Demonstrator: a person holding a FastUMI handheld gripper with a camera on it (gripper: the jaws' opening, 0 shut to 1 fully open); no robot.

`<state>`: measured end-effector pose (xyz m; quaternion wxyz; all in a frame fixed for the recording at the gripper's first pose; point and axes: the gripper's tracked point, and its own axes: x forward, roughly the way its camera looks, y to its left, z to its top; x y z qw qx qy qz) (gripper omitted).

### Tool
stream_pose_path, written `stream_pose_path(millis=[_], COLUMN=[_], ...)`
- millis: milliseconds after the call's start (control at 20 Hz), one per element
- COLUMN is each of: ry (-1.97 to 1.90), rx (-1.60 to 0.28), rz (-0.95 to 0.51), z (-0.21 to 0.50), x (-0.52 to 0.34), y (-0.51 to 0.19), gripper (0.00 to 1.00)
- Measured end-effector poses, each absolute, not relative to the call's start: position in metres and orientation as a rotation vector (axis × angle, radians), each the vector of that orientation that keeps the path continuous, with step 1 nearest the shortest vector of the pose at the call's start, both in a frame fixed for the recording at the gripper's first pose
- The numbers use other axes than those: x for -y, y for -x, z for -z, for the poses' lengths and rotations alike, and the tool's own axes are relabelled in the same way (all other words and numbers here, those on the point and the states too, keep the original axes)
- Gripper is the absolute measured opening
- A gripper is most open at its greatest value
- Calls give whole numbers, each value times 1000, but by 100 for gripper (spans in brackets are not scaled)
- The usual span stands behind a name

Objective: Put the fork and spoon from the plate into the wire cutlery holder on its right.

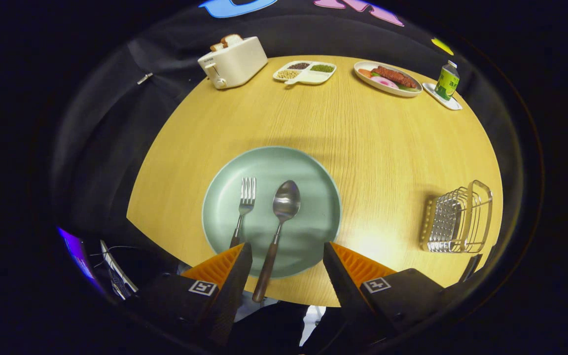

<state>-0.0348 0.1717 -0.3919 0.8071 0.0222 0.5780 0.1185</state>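
So the gripper [287, 251] sits at the bottom centre of the frame, fingers spread wide apart and holding nothing. The spoon [278, 228] handle runs down through the gap between them without touching either one.

Everything's on a light wood-grain bench [387, 148] with a curved far edge, black cloth wall behind it.

Just ahead of the fingers, lower centre, is a pale green plate [313, 197]. The fork [244, 207] lies on its left half, tines pointing away toward the far side, dark handle coming back to the left finger. The spoon lies right beside it, roughly parallel, bowl pointing away, its dark handle sticking out past the plate's near rim.

Over at the right middle of the frame, well apart from the plate, is the wire cutlery holder [457, 218], nothing in it that I can see.

Top of the frame, left to right: a cream toaster [233, 61] with bread in it, a divided dish [305, 72] of beans or grains, an oval plate of food [387, 79], and a small green carton [446, 80] on a little tray [454, 103].
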Motion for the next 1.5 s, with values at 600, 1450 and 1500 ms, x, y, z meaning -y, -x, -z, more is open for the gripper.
stream_pose_path(millis=[600, 1450, 1500], ry=[49, 17, 3], rx=[-1387, -1470, -1469], rz=[-240, -357, -368], z=[442, 427, 419], x=[-192, -183, -183], y=[43, 45, 45], gripper=[74, 11, 11])
